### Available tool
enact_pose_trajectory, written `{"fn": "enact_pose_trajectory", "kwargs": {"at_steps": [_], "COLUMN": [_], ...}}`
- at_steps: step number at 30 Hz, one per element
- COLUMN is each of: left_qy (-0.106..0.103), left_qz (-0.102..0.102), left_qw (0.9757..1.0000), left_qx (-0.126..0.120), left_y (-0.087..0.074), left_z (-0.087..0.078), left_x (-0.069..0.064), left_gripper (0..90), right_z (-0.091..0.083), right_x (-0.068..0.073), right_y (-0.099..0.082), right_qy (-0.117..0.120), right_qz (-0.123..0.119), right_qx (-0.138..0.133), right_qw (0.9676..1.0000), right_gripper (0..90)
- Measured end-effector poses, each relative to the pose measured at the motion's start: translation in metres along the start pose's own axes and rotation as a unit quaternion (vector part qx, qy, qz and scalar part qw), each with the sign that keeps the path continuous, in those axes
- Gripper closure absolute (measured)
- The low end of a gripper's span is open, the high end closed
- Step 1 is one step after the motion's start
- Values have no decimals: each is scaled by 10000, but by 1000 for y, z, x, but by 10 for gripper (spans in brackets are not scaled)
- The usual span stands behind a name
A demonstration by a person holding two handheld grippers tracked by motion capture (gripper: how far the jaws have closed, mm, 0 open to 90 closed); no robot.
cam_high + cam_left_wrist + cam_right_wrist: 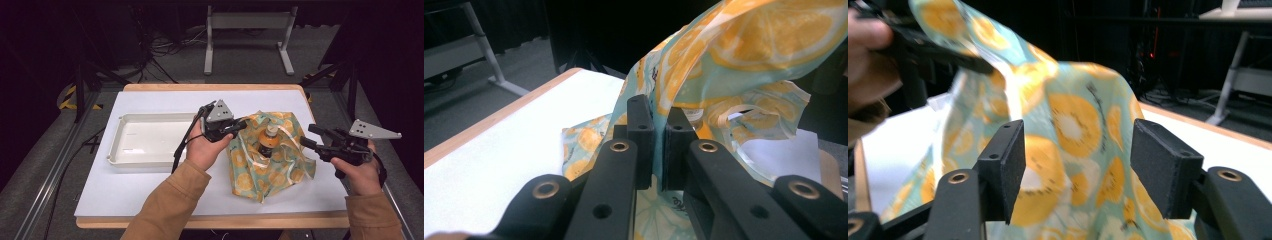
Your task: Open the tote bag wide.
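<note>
Teal, orange-slice-patterned bag; white tray

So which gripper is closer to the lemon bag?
Left. The left gripper is clamped on the lemon-print bag at its upper edge; the right gripper is open just beside the bag's right side.

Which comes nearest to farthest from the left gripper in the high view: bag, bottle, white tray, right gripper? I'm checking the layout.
1. bag, clamped in the left gripper.
2. bottle, just right, inside the bag.
3. white tray and right gripper, on opposite sides: too close to call.
</note>
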State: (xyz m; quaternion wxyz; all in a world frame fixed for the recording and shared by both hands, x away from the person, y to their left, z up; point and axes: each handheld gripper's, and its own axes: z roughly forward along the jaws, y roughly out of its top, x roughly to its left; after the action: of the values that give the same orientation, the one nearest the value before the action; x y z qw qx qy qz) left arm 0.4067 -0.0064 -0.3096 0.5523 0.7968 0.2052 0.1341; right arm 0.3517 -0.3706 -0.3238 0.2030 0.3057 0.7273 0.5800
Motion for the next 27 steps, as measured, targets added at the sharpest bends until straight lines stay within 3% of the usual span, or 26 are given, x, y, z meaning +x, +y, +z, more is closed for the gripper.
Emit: {"fn": "enact_pose_trajectory", "kwargs": {"at_steps": [3,7,10,15,25,27], "left_qy": [-12,-11,-3,-5,-49,-47], "left_qz": [13,-10,30,-9,-13,-25], "left_qw": [10000,10000,10000,10000,10000,10000], "left_qx": [3,-5,-15,-24,-8,-18], "left_y": [0,0,0,0,0,0], "left_z": [0,0,0,-1,0,0], "left_x": [0,0,1,1,0,1], "left_gripper": [855,855,855,853,852,853], "right_z": [4,15,25,34,56,60], "right_x": [-3,-4,-3,-6,-4,-4], "right_y": [-7,-17,-25,-35,-43,-44], "right_qy": [-4,257,411,465,273,228], "right_qz": [6,98,119,252,282,291], "right_qx": [124,294,501,605,757,819], "right_qw": [9999,9992,9978,9968,9964,9960], "right_gripper": [378,275,268,268,236,293]}}
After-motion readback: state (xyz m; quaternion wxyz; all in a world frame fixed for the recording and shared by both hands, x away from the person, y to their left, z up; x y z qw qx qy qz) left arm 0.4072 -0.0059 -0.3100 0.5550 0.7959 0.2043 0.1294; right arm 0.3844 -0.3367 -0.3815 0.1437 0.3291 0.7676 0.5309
